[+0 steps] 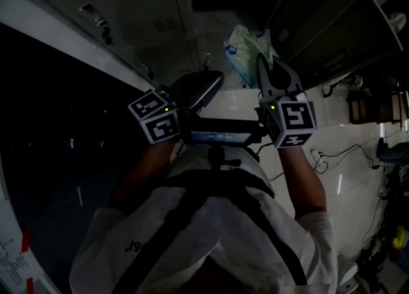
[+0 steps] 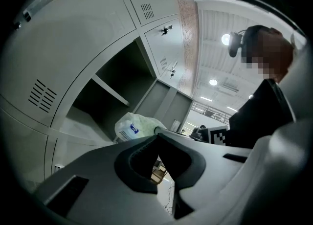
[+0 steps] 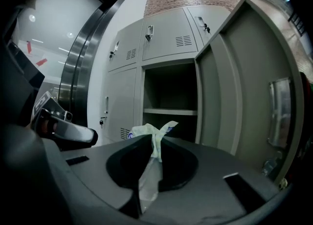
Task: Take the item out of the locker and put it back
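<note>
Right gripper (image 3: 151,140) first: its jaws are clenched tight on the twisted neck of a thin plastic bag (image 3: 148,180), and the crumpled plastic runs straight up through the pinch and flares out above the tips. In the head view the right gripper (image 1: 264,64) points away from the person with the bag (image 1: 246,48) bunched just past its tips, pale with blue print on it. The bag is outside the locker (image 3: 168,63), held up in front of the open compartment, and nothing but the jaws is touching it. Inside the compartment, a bare shelf (image 3: 168,112) crosses the dark opening, and the door (image 3: 254,92) stands swung wide to the right. Now the left gripper (image 2: 157,132): its jaws are closed tip to tip and hold nothing, with only a sliver of background showing through the gap behind the tips. It sits just beside the right one, level, dark and blunt in the head view (image 1: 216,82). From its own camera the bag (image 2: 133,125) shows beyond its tips, against the lower edge of the open compartment. Each gripper carries its marker cube (image 1: 295,122) close to the person's chest, above a pale glossy floor (image 1: 348,171).
</note>
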Action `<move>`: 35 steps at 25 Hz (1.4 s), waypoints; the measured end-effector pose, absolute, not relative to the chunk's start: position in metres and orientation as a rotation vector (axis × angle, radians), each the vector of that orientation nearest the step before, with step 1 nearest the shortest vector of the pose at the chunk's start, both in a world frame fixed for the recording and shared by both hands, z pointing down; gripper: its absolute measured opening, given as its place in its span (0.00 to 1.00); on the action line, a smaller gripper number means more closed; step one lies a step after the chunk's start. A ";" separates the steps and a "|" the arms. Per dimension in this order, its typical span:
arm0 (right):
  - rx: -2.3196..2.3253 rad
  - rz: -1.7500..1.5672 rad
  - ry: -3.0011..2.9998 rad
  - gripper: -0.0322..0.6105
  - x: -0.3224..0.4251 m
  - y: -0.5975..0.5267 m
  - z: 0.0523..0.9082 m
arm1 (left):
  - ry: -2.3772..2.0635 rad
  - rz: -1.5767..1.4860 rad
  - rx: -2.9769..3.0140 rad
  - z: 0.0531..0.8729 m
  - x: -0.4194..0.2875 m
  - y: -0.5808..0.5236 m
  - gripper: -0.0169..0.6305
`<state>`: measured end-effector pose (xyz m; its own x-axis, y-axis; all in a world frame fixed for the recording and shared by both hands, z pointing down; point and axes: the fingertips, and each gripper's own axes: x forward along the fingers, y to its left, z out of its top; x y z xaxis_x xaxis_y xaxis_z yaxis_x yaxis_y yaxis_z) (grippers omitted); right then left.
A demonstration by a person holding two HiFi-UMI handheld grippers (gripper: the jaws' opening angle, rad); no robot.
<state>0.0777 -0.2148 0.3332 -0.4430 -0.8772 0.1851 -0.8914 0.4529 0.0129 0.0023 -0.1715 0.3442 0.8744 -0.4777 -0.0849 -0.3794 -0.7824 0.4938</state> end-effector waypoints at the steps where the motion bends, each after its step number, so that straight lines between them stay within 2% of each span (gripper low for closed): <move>1: 1.558 0.137 -2.532 0.08 0.078 -0.213 0.335 | -0.625 -0.283 2.568 0.345 0.002 -0.170 0.03; 35: 1.597 0.362 -2.451 0.08 0.100 -0.165 0.390 | -0.565 -0.245 2.450 0.385 -0.011 -0.132 0.03</move>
